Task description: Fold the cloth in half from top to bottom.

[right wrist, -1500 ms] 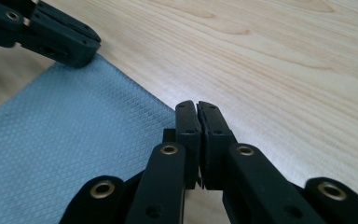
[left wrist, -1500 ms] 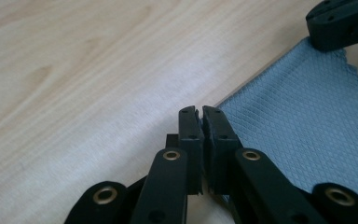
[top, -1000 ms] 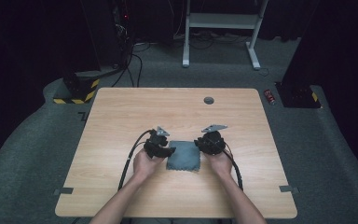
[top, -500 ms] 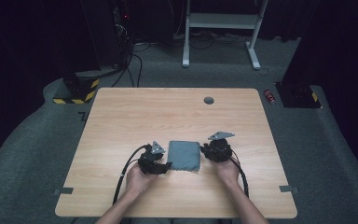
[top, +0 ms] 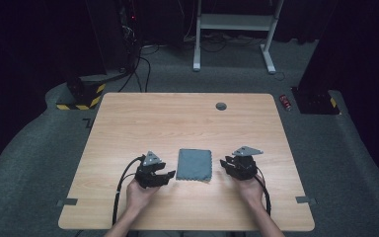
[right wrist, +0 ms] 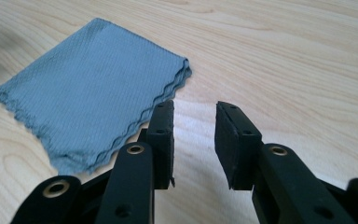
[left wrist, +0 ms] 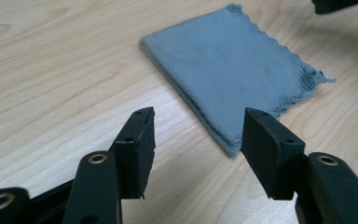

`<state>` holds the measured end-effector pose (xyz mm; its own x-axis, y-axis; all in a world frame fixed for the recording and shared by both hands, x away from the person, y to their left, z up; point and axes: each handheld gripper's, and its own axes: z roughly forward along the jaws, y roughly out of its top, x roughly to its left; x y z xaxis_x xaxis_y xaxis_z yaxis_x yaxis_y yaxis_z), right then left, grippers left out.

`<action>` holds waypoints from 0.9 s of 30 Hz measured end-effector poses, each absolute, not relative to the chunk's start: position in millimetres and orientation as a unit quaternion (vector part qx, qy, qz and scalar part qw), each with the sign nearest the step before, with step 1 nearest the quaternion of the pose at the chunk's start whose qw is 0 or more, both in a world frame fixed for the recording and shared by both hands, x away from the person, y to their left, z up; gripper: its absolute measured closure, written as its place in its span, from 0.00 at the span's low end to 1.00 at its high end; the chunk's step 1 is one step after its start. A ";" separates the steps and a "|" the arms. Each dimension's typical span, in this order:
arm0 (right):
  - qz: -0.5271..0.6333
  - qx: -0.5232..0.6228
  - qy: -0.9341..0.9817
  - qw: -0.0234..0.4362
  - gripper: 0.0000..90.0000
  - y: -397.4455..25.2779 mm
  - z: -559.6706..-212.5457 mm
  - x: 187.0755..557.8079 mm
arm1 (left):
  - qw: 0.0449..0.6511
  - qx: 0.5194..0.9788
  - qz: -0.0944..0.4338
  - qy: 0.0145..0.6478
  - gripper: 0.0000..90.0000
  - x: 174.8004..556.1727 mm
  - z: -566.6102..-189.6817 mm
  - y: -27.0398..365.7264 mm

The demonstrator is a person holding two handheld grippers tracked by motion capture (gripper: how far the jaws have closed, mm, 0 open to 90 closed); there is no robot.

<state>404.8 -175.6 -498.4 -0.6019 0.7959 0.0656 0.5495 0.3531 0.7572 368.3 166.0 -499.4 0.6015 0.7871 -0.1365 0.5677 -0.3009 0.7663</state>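
Cloth: a grey folded cloth (top: 194, 164) lies flat on the near middle of the wooden table (top: 128, 118), between the two grippers and touching neither; its layered, scalloped edges face the right gripper, its neat fold edge the left.
Left gripper: the left gripper (left wrist: 196, 133) rests low just beside the cloth's near left corner, jaws spread wide and empty, that corner lying between and beyond the tips.
Right gripper: the right gripper (right wrist: 193, 135) sits just off the cloth's right edge, jaws parted more narrowly, gripping nothing, pointing past the wavy edge at bare wood.
Step in hand: judged from the pose, both grippers are lined up to take the cloth by its sides, to unfold it or fold it again.
How to do it well: slide one lower jaw tip along the wood under an edge before closing; on the right, decide which layers to catch, since the stacked scallops could part.
Risk: closing too high only pushes the cloth and rucks it.
Surroundings: a small dark round fitting (top: 221, 105) sits at the table's far edge, well apart.
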 end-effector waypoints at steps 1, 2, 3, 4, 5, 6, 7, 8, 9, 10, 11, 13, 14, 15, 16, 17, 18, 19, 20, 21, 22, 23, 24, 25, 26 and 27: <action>0.388 0.418 0.806 0.160 0.75 -176.9 -499.0 402.5 | 0.413 0.791 0.133 0.430 0.50 367.8 -499.2 168.6; 0.389 0.417 0.806 0.161 0.75 -178.5 -499.3 400.6 | 0.416 0.787 0.134 0.434 0.50 367.3 -499.2 170.9; 0.390 0.418 0.805 0.160 0.75 -180.0 -499.4 398.6 | 0.418 0.785 0.136 0.436 0.50 367.0 -499.2 173.1; 0.391 0.422 0.802 0.161 0.75 -181.2 -499.4 396.2 | 0.418 0.784 0.137 0.438 0.50 366.4 -499.3 175.0; 0.391 0.421 0.802 0.164 0.75 -183.0 -499.3 394.6 | 0.418 0.783 0.139 0.440 0.50 366.1 -499.5 176.8; 0.392 0.424 0.800 0.164 0.74 -184.4 -499.3 392.7 | 0.417 0.782 0.142 0.441 0.50 365.4 -499.8 178.5; 0.392 0.424 0.800 0.165 0.74 -186.0 -499.5 391.3 | 0.417 0.780 0.143 0.443 0.50 364.7 -500.2 179.9; 0.391 0.425 0.799 0.166 0.74 -187.5 -499.7 390.1 | 0.415 0.781 0.146 0.443 0.49 364.2 -500.6 181.8; 0.392 0.426 0.798 0.166 0.74 -189.0 -500.2 388.8 | 0.414 0.780 0.148 0.445 0.49 363.6 -501.2 183.5; 0.391 0.427 0.799 0.165 0.74 -190.3 -500.5 387.9 | 0.413 0.779 0.149 0.447 0.49 363.2 -501.9 185.4; 0.391 0.427 0.799 0.165 0.74 -190.3 -500.5 387.9 | 0.413 0.779 0.149 0.447 0.49 363.2 -501.9 185.4; 0.390 0.427 0.798 0.170 0.74 -192.7 -500.9 385.0 | 0.413 0.776 0.150 0.453 0.49 362.6 -503.7 189.7; 0.388 0.428 0.798 0.173 0.73 -194.9 -501.6 381.7 | 0.411 0.773 0.151 0.460 0.49 362.0 -505.9 194.0; 0.387 0.428 0.797 0.176 0.73 -196.1 -502.3 380.1 | 0.409 0.772 0.152 0.462 0.49 362.0 -507.1 196.3; 0.386 0.432 0.796 0.176 0.73 -197.2 -503.1 378.3 | 0.408 0.771 0.151 0.465 0.49 361.9 -508.1 198.4; 0.387 0.433 0.795 0.175 0.73 -198.6 -504.1 376.7 | 0.408 0.770 0.152 0.467 0.49 361.7 -509.2 200.3; 0.387 0.434 0.795 0.175 0.73 -199.8 -504.9 375.1 | 0.406 0.769 0.153 0.469 0.49 361.2 -509.9 202.2; 0.387 0.435 0.794 0.176 0.73 -201.0 -505.3 373.7 | 0.406 0.768 0.154 0.471 0.49 361.0 -510.8 203.9; 0.389 0.434 0.793 0.176 0.73 -202.3 -505.5 372.3 | 0.406 0.767 0.154 0.473 0.49 360.7 -511.3 205.6; 0.389 0.437 0.791 0.176 0.73 -203.1 -505.4 370.7 | 0.407 0.765 0.155 0.475 0.49 360.3 -511.9 207.0; 0.390 0.436 0.791 0.177 0.73 -204.0 -505.4 369.8 | 0.407 0.764 0.156 0.477 0.49 359.9 -512.4 208.2; 0.390 0.436 0.791 0.177 0.73 -204.0 -505.4 369.8 | 0.407 0.764 0.156 0.477 0.49 359.9 -512.4 208.2; 0.389 0.439 0.790 0.178 0.73 -205.0 -505.4 367.7 | 0.406 0.762 0.158 0.479 0.49 359.0 -513.4 210.1; 0.389 0.438 0.791 0.179 0.73 -205.9 -505.7 367.3 | 0.406 0.762 0.158 0.479 0.49 359.0 -513.4 210.1; 0.389 0.439 0.790 0.178 0.73 -206.6 -506.1 366.6 | 0.406 0.760 0.159 0.481 0.49 358.1 -514.5 211.7; 0.389 0.439 0.790 0.178 0.73 -206.6 -506.1 366.6 | 0.406 0.760 0.159 0.481 0.49 358.1 -514.5 211.7</action>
<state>366.6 -206.6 -506.1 -0.5504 0.8327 0.0606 0.5549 0.3107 0.7717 358.1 211.7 -514.5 0.4863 0.8608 -0.1501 0.6031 -0.2064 0.7705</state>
